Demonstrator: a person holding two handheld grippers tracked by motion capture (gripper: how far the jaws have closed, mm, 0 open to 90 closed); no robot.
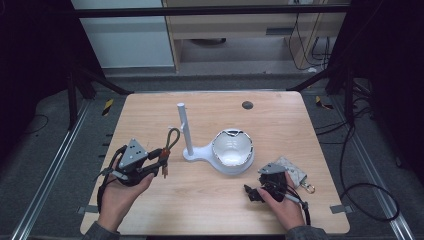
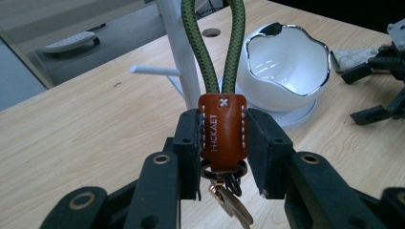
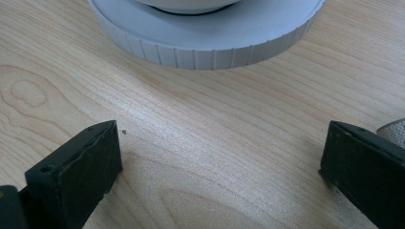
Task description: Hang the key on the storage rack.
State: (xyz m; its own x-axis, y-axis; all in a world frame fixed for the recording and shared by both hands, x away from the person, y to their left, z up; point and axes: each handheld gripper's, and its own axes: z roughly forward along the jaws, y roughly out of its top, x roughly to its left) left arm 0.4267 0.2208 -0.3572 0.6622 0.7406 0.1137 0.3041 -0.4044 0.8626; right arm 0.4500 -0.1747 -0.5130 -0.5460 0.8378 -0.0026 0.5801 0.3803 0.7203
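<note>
Left tool (image 2: 223,143) grips keychain (image 2: 222,131) by its brown tab, lettering legible in left gripper view. Right tool (image 3: 219,162) open over bench (image 3: 215,124).

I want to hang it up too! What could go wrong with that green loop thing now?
The left gripper pinches just the brown leather tab of the keychain, so it might slip out. The green loop could catch the white stand's side peg and tip it. The bowl close beside the stand may get bumped.
</note>
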